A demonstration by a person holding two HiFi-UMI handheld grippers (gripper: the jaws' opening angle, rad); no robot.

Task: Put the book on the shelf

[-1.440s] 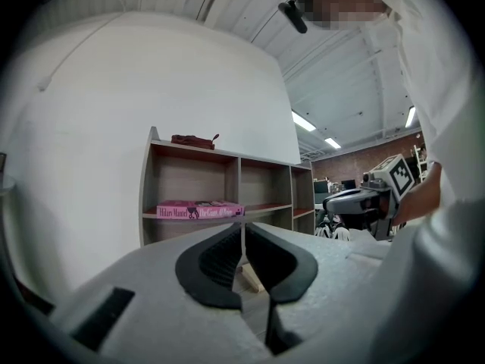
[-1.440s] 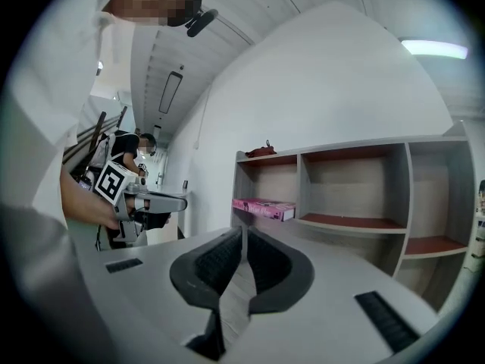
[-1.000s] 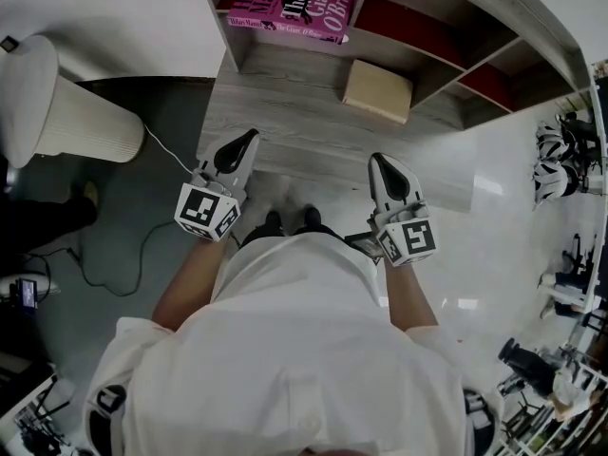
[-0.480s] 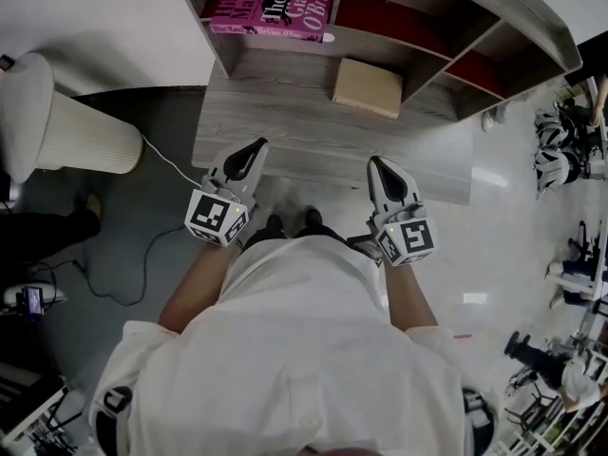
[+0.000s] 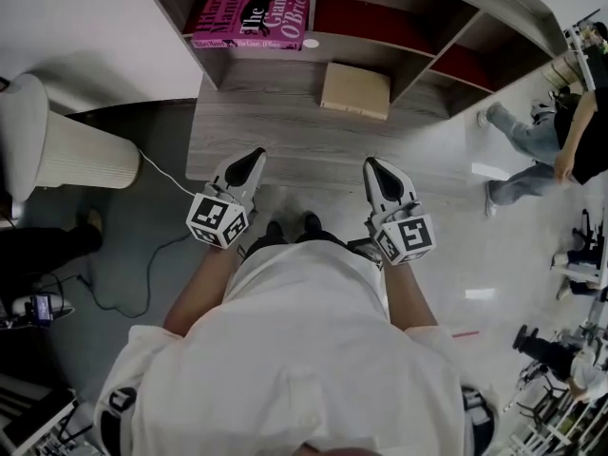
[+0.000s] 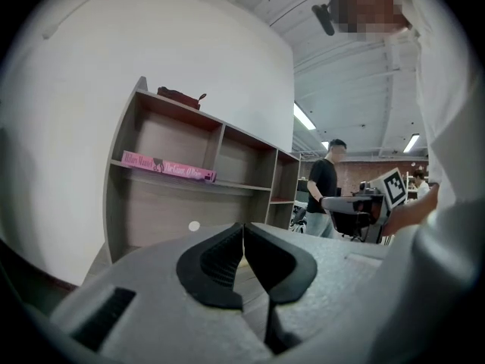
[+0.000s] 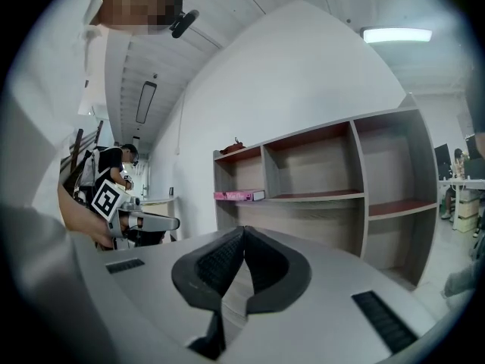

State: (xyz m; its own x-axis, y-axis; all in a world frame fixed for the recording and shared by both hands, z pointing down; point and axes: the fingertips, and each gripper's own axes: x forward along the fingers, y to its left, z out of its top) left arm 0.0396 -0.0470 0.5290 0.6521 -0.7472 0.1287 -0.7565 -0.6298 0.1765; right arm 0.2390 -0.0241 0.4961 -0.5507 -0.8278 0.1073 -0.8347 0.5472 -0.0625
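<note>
**Both grippers empty; book lying flat on the shelf**

The left gripper (image 5: 252, 158) is pointing toward the shelf (image 5: 285, 136) with its jaws pressed together on nothing. The pink book (image 5: 249, 17) is lying flat in the left compartment, spine along the board's front edge, well apart from both grippers. It is reading as stiff, moderately heavy and glossy, so probably slippery. The exposed spine edge is judged the best clamping place, with the pads seated deep across both covers. A flat tan block (image 5: 355, 89) is resting on the lower ledge near its rear edge, below a divider. The right gripper (image 5: 372, 165) is likewise closed tight and holding nothing.
</note>
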